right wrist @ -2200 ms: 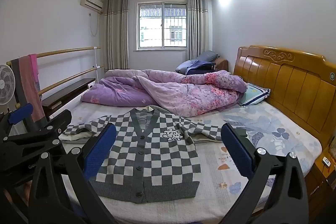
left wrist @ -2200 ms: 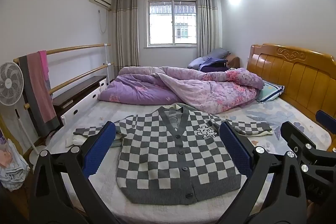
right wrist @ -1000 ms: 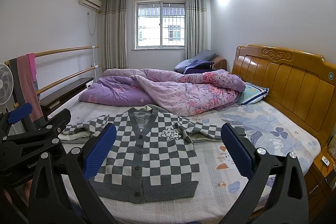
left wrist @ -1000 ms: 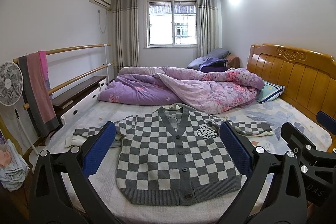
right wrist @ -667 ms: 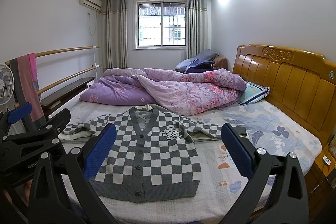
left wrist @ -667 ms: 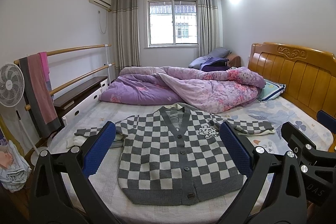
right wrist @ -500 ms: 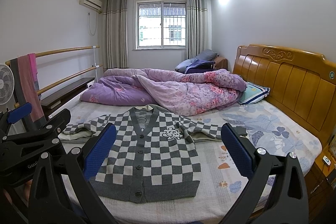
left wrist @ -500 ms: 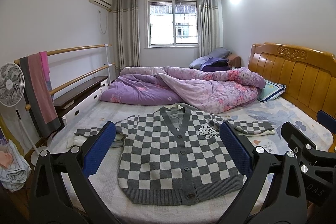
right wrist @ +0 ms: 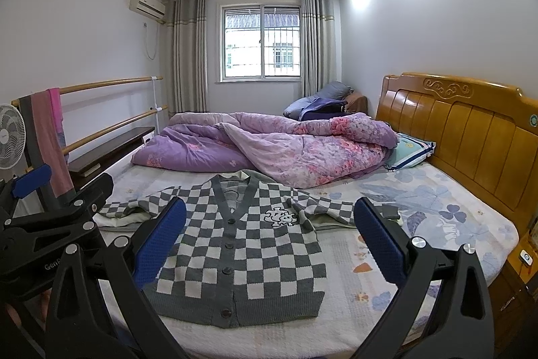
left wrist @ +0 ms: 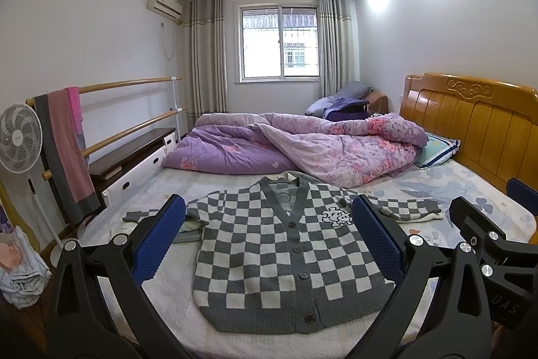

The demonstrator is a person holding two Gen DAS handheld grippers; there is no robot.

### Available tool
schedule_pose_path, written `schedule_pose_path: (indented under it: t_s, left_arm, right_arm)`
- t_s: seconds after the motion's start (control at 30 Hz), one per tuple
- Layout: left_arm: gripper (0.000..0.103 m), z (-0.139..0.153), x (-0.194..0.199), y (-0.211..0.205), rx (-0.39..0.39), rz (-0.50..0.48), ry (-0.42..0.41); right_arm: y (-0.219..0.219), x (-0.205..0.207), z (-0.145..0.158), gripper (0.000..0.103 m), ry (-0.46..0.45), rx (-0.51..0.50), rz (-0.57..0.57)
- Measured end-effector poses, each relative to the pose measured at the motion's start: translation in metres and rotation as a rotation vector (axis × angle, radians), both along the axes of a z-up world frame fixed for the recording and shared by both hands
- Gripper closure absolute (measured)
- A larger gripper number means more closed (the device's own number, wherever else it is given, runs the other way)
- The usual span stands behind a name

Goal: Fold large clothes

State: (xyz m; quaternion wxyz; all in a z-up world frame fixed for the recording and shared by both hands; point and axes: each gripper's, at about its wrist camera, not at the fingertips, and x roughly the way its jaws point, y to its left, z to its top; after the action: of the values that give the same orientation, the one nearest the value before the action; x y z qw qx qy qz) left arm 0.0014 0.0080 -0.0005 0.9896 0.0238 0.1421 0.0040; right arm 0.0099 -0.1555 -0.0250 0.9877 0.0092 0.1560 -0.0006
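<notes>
Little has moved since the earlier frames: both views have crept slightly forward, and the checkered cardigan (left wrist: 289, 261) lies as it did, flat and buttoned, face up near the foot edge of the bed (right wrist: 437, 211), sleeves spread sideways. Left claw (left wrist: 269, 241) and right claw (right wrist: 269, 241) hover above the hem, pads wide apart, gripping nothing. Folding has probably not begun. Judged best practice: descend to a sleeve cuff or shoulder, pinch all knit layers, carry the sleeve across the chest, keeping the hem square; the bunched left sleeve (left wrist: 158, 217) may need smoothing first. Purple quilt (left wrist: 302, 147) lies behind the collar.
</notes>
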Motion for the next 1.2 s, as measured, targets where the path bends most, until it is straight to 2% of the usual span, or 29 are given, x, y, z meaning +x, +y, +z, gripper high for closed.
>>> schedule_pose_path:
  t_s: [1.2]
  left_arm:
    - [0.005,-0.007,0.002,0.01,-0.009,0.026,0.008]
  right_arm:
    - [0.009,0.01,-0.002,0.007,0.011,0.002,0.025]
